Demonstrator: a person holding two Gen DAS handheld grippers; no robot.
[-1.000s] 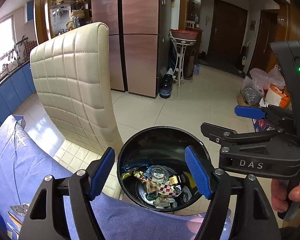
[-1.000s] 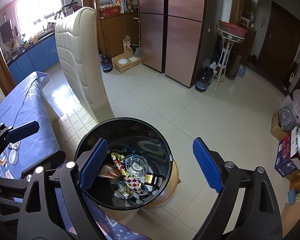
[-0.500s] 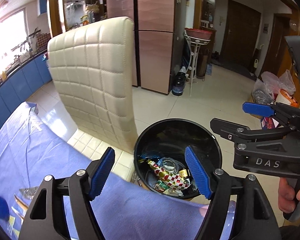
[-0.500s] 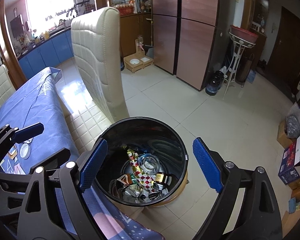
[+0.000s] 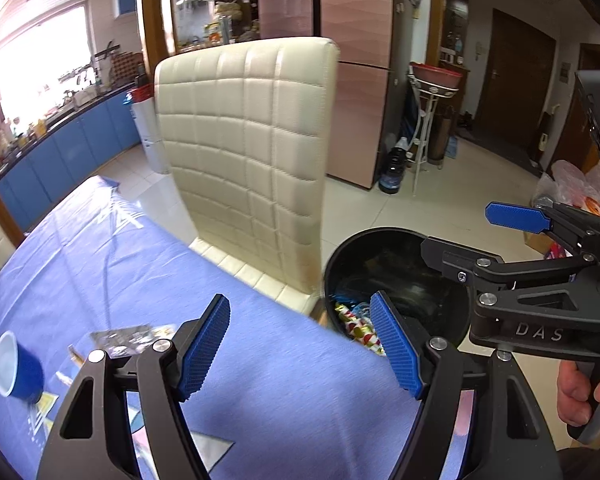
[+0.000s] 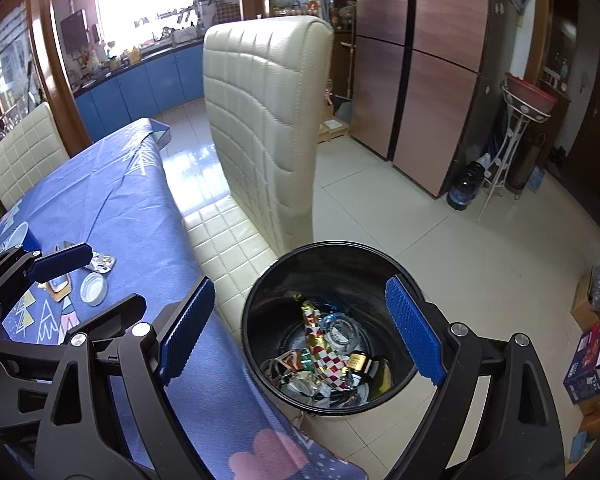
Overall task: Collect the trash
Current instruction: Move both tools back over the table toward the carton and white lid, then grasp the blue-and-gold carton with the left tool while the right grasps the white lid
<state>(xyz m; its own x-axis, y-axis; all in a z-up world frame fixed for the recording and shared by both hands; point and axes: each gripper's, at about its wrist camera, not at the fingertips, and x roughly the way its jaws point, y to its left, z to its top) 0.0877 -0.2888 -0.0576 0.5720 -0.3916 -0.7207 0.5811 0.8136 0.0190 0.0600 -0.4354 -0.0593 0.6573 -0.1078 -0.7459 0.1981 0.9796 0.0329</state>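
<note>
1. Left gripper (image 5: 300,344): fingers spread, nothing held, above the blue tablecloth (image 5: 100,264).
2. Right gripper (image 6: 300,328): fingers spread, nothing held, over the black bin (image 6: 260,292).
3. Wrappers (image 6: 324,356): inside the bin, on the floor beside the table.
4. Crumpled foil (image 6: 100,262) and round lid (image 6: 93,289): on the tablecloth near a blue cup (image 5: 14,368).
5. Cream chair (image 6: 264,120): behind the bin.

l wrist cam low over table (image 5: 260,380), r cam above bin (image 6: 260,300), both face chair (image 5: 244,152), share bin
</note>
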